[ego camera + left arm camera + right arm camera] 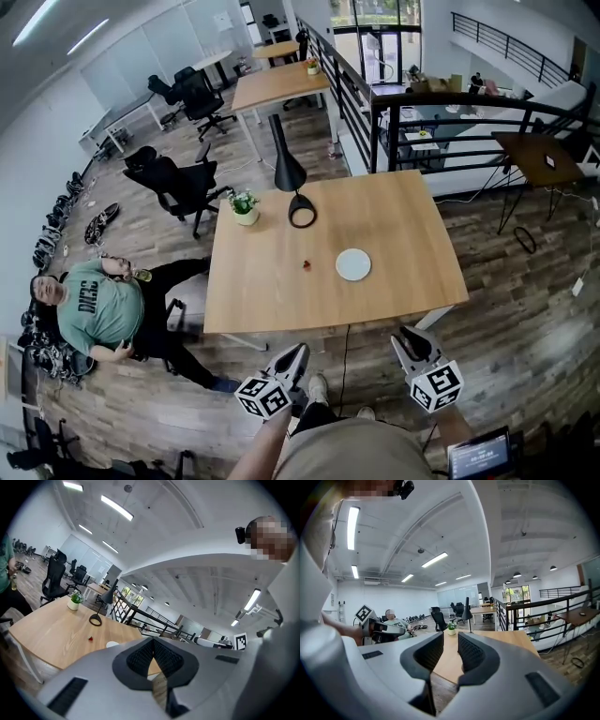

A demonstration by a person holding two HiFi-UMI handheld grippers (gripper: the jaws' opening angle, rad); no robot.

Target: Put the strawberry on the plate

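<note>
An open office with a plank floor is spreading out around a pale wooden table (394, 216), black office chairs (178, 183) and a dark metal railing (422, 112) standing behind it. On the table the strawberry (307, 264) is lying as a small red speck near the middle, on bare wood, just beside the white plate (353, 264) but apart from it, and the plate is sitting empty. Farther back, a black lamp (288, 169) and a small potted plant (245, 206) are standing near the far edge.

Both grippers are hanging short of the table's near edge, well apart from the strawberry. The left gripper (153, 641) is showing its ribbed pads pressed together at the tips, with nothing between them. The right gripper (451, 644) is holding its jaws drawn almost together, with only a narrow slit between the pads and nothing caught in it. Each is carrying a white cube (263, 397) printed with black square markers – patterns, not letters.

A person in a green T-shirt (98, 305) is sitting on the floor to the left; the pale lettering across the chest is too small to read for certain. At the bottom right a small screen (482, 457) is glowing, its text also too fine to make out.
</note>
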